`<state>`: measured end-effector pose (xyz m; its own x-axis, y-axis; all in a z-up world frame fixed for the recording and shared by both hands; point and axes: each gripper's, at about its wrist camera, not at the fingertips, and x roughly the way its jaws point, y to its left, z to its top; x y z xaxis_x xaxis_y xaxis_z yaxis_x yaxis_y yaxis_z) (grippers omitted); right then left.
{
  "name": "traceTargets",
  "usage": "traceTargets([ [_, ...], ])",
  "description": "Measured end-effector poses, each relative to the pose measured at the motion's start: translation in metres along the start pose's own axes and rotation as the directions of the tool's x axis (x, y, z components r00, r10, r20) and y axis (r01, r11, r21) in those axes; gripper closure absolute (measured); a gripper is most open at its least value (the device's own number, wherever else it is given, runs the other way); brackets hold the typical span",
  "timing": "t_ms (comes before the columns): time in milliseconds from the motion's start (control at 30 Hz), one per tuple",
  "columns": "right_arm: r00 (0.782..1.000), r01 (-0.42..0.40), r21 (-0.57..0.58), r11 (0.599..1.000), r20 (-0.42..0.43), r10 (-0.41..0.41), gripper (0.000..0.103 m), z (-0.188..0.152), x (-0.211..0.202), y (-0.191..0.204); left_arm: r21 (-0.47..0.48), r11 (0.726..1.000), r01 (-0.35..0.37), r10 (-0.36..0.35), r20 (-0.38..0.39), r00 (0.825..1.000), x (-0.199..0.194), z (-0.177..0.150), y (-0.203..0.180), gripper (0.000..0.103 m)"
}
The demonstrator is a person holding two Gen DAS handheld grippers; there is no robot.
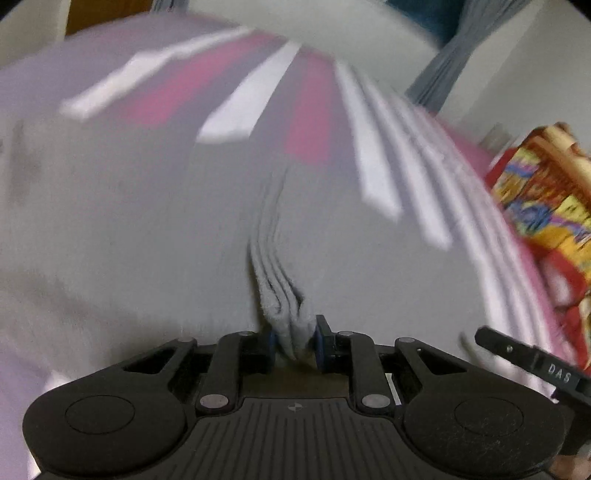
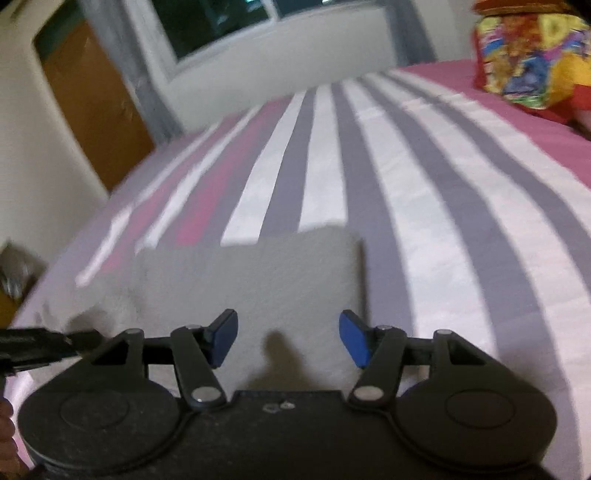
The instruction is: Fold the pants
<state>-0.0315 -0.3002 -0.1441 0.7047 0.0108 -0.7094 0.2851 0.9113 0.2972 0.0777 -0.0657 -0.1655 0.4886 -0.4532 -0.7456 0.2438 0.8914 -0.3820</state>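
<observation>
The grey pants (image 1: 147, 229) lie folded on the striped bed; in the right wrist view they show as a grey rectangle (image 2: 258, 280) just ahead of the fingers. My left gripper (image 1: 294, 338) is shut on a bunched stack of the pants' layered edges (image 1: 280, 295). My right gripper (image 2: 288, 341) is open and empty, hovering just over the near edge of the folded pants. The left gripper's body shows at the left edge of the right wrist view (image 2: 40, 345), and the right gripper's body at the right edge of the left wrist view (image 1: 532, 360).
The bed cover (image 2: 424, 184) has white, grey and pink stripes. A bright multicoloured pillow (image 2: 532, 55) lies at the far right of the bed. A wall with a window (image 2: 221, 22), grey curtains and a brown door (image 2: 92, 103) stand beyond the bed.
</observation>
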Motion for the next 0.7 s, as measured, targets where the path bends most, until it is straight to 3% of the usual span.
traceTargets([
  [133, 0.998, 0.025, -0.079, 0.997, -0.050, -0.029, 0.042, -0.005, 0.010, 0.006, 0.025, 0.999, -0.024, 0.023, 0.018, 1.000, -0.004, 0.004, -0.009, 0.080],
  [200, 0.999, 0.007, -0.063, 0.998, -0.038, -0.009, 0.042, 0.001, 0.002, 0.006, 0.008, 1.000, -0.021, 0.021, 0.061, 0.998, -0.019, 0.009, -0.006, 0.065],
  [267, 1.000, -0.006, -0.049, 0.999, -0.006, 0.005, 0.040, 0.008, -0.004, 0.006, 0.004, 0.999, -0.043, 0.042, 0.126, 0.991, -0.032, 0.017, -0.006, 0.058],
  [400, 1.000, 0.001, -0.069, 0.998, 0.003, -0.001, 0.039, 0.027, 0.007, 0.012, 0.009, 0.999, -0.036, 0.034, 0.171, 0.985, -0.038, 0.037, -0.015, 0.057],
  [600, 1.000, 0.020, -0.059, 0.998, 0.011, -0.019, 0.039, 0.051, 0.036, 0.013, 0.045, 0.998, -0.038, 0.034, 0.088, 0.995, 0.012, 0.053, -0.033, 0.057],
  [700, 0.998, 0.035, -0.094, 0.995, -0.041, -0.039, 0.038, 0.048, 0.056, 0.012, 0.089, 0.993, -0.081, 0.077, 0.041, 0.996, 0.039, 0.050, -0.035, 0.056],
])
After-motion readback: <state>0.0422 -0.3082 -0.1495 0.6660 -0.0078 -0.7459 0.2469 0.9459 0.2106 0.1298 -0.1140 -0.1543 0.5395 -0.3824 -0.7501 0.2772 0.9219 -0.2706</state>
